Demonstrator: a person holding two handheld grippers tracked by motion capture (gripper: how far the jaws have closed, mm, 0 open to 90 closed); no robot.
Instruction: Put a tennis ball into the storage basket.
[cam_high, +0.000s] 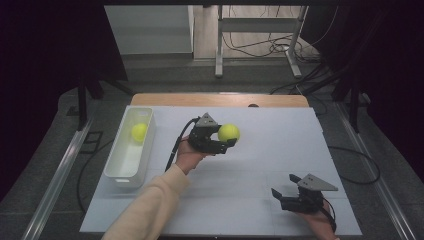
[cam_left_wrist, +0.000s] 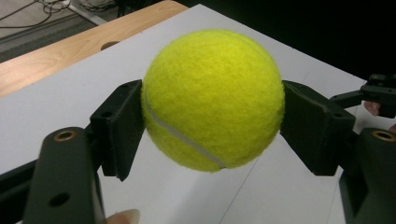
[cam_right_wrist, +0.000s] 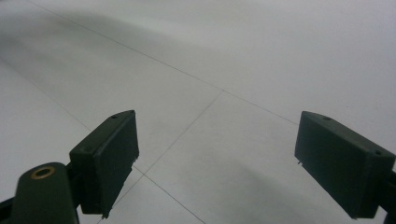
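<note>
Left gripper (cam_high: 223, 141) was clamped on a tennis ball (cam_high: 229, 132), one pad pressed on each side of it. In the left gripper view the ball (cam_left_wrist: 213, 99) sat squarely between the two black jaws, bulging above and below the pads, its white seam running diagonally across the lower front. Ball was clear of the white table (cam_high: 270, 165), held above it.

Left hand (cam_high: 187, 154) gripped the tool from behind and below, forearm in a cream sleeve (cam_high: 150, 207) coming up diagonally from the bottom edge. Gripper pointed to the right across the table, grey three-cornered plate (cam_high: 207, 120) on top, cable (cam_high: 176, 145) trailing back off its rear and down the left side of the hand.

Behind that gripper, well off to its rear side, a white bin (cam_high: 131, 145) stood at the table's left edge with a second tennis ball (cam_high: 139, 131) inside, near its far end.

Right gripper (cam_high: 284, 187) was released: jaws stood wide apart with nothing between them, bare table (cam_right_wrist: 224, 70) ahead of them. It sat low at the near right of the table, well apart from the held ball, jaws pointing left. Right hand (cam_high: 317, 220) held it from behind, near the bottom edge.
</note>
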